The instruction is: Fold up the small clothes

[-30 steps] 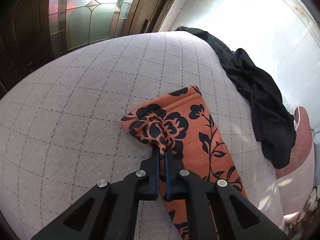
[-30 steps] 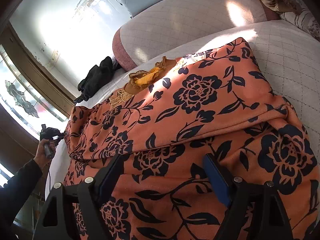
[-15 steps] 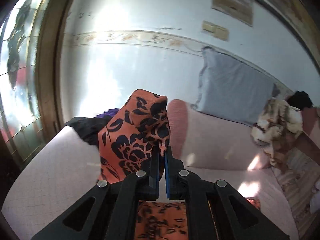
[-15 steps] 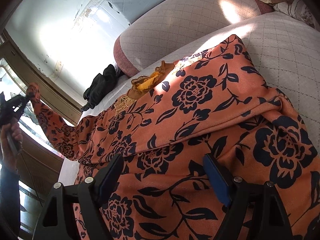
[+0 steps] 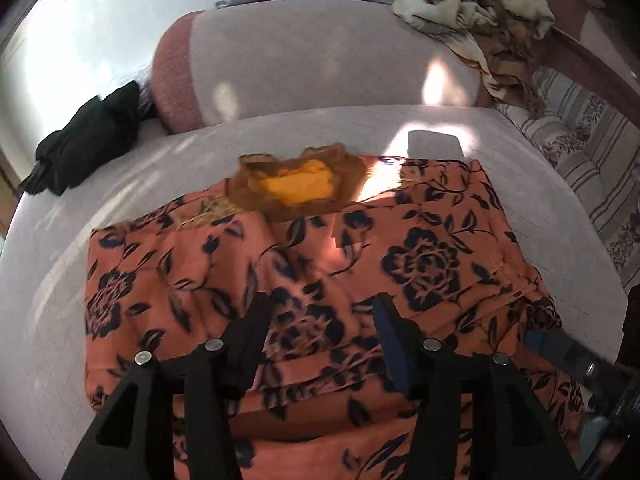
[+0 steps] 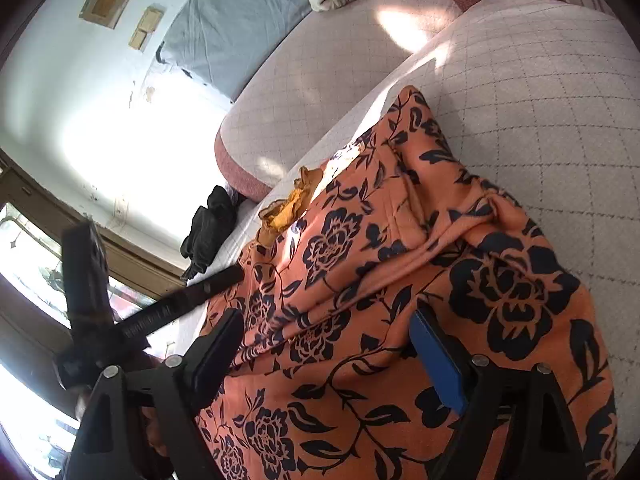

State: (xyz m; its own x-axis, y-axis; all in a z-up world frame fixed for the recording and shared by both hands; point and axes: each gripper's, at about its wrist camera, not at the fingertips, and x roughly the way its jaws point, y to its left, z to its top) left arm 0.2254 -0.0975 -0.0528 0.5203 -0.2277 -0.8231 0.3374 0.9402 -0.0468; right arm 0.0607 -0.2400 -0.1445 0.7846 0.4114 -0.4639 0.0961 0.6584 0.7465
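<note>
While sunlight falls across the quilted sofa seat (image 5: 60, 300), the orange floral garment (image 5: 420, 256) lies spread over it, partly folded, one layer doubled over another. A black garment (image 5: 88, 140) sits bunched at the seat's far left corner, well apart. A small yellow-and-brown piece (image 5: 296, 186) rests at the orange cloth's far edge, touching it. The left gripper (image 5: 320, 316) hovers over the cloth, fingers wide apart and empty. The right gripper (image 6: 328, 340) likewise has its fingers spread, gripping nothing.

Black jaws; blue pads (image 6: 438, 364); silver screws (image 5: 215, 345).
</note>
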